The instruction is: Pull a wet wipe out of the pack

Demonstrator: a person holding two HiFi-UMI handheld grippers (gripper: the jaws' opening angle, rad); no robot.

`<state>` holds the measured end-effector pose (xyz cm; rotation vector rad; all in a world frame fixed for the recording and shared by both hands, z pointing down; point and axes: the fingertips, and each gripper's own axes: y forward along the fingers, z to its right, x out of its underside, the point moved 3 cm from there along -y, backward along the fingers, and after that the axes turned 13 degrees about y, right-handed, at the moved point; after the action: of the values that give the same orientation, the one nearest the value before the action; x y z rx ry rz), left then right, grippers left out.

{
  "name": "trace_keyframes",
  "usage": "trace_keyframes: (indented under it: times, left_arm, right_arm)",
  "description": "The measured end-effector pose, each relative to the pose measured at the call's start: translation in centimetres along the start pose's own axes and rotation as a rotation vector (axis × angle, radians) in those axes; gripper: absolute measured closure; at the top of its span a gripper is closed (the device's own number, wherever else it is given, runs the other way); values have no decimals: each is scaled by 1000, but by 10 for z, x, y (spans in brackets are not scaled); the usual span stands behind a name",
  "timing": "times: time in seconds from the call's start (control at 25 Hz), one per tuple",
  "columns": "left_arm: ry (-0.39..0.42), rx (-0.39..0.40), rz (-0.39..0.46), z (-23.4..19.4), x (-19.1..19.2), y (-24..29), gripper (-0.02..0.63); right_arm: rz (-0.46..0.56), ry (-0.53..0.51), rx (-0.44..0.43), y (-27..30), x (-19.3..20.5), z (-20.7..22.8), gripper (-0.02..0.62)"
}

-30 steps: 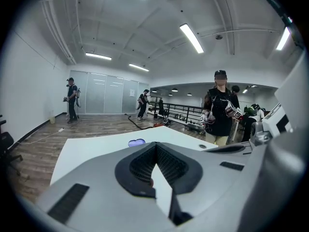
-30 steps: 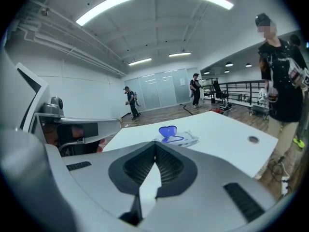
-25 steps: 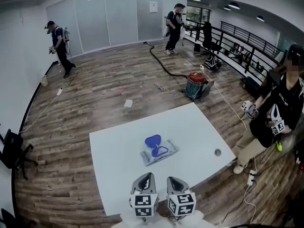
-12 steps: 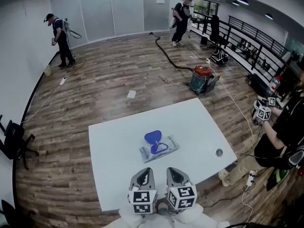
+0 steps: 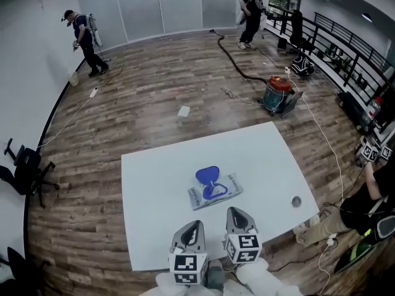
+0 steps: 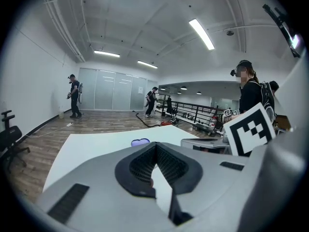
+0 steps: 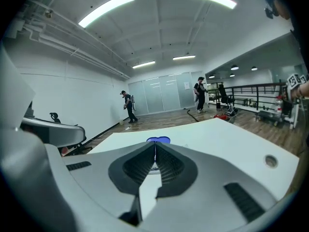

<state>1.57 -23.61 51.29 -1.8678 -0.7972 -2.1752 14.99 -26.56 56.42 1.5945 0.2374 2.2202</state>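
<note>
**Hovering short of the pack, both claws shut**

We are holding both grippers over the near edge of the table (image 5: 148, 221), short of the pack (image 5: 223, 192). The left gripper (image 5: 192, 228) is showing its jaws pressed together on nothing, and the right gripper (image 5: 235, 214) is doing the same. The pack is lying flat near the middle of the table, just ahead of the right gripper, with its blue lid (image 5: 208, 175) flipped open toward the far side. We are not making out whether a wipe is poking up from the opening.

We are judging the reach to be the step in hand. To do it well, we should be spreading the right jaws before arriving and coming down on the opening below the lid. They should be pinching only the top sheet. The left gripper should be pressing down the pack's near end so that it is not lifting with the pull.

Nothing is standing between us and the pack. A round grommet (image 5: 296, 200) is sitting well to the right. A person (image 5: 370, 202) is waiting beside the table's right corner, and a vacuum (image 5: 279, 94) is lying on the floor beyond.
</note>
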Motion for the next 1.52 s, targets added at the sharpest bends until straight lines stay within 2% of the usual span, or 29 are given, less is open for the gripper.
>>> trace_keyframes:
  times: [0.16,0.52,0.64,0.92,1.52]
  left_arm:
    - [9,-12,-15,-1,8,0,611]
    - [-3,-37,-78,3,25,4,609]
    - [-30,-49,-120,-2,27,7,609]
    - [-35,-97,-137,-19,36,15,610]
    - [-65,-140,-194,-34,61,22,610]
  right_arm:
    - [-45,2,-11,24,9,8,584]
    - [-78,26,-36,65,20,21,583]
    - [-90,31,-41,78,22,22,583]
    - [-119,28,-57,102,31,23,581]
    - [-182,-4,-67,132,46,18,529]
